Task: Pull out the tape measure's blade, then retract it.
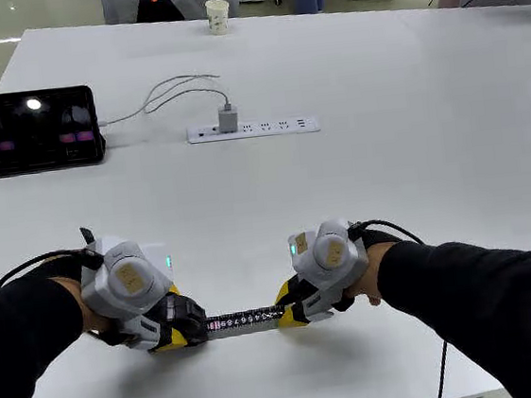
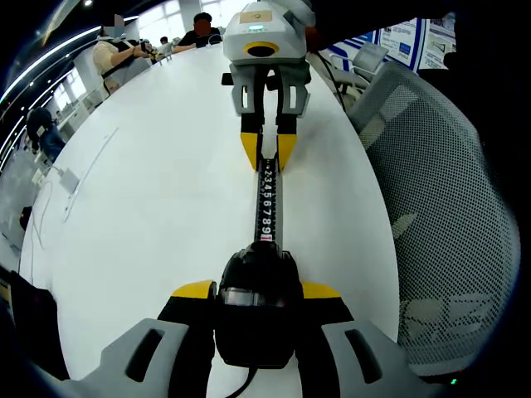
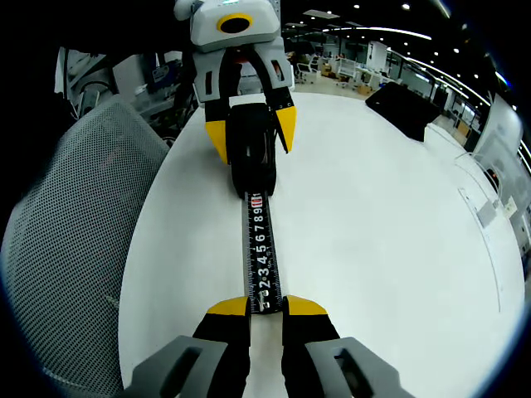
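Head view: tape measure case [image 1: 189, 319] sits near the tabletop's [image 1: 384, 148] front edge, clamped in the left tool [image 1: 177, 330]. A short run of blade [image 1: 245, 319] spans to the right tool [image 1: 289, 312].
Left gripper view: jaws closed tight on the case flanks.
Right gripper view: jaws pinched shut on the blade tip.
Judgement: case rigid, a safe grip. Blade thin, springy, slick and likely under recoil, so hold it at the end hook.
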